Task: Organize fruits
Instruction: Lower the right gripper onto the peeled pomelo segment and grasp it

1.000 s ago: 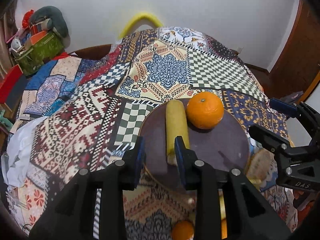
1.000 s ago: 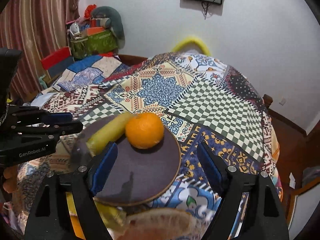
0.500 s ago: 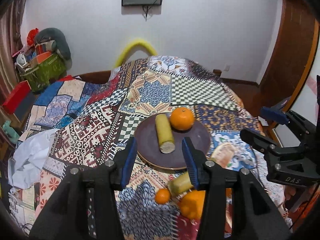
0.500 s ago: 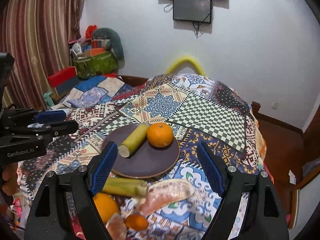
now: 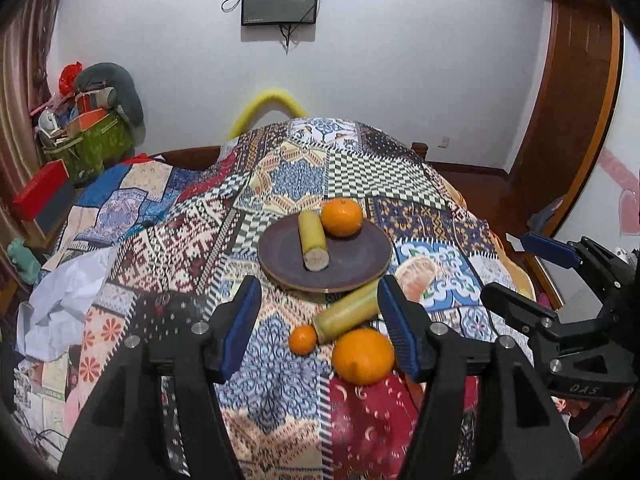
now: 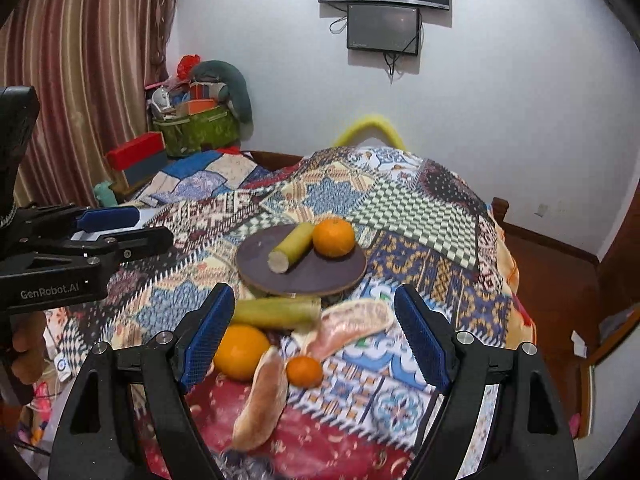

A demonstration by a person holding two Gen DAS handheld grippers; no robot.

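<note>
Withdrawn: left gripper [image 5: 320,326], jaws just opening, now wide, empty; cane piece [image 5: 312,240] left on plate [image 5: 280,254] ahead. Right gripper [image 6: 314,338] wide, empty. Four loose fruits remain.

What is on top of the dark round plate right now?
On the plate lie a yellow-green cut stalk piece and an orange, side by side near its far edge. The plate surface directly beneath them is covered. The other fruit lies on the patchwork cloth.

Orange mandarin [image 5: 342,217], dark brown plate [image 5: 280,252]
</note>
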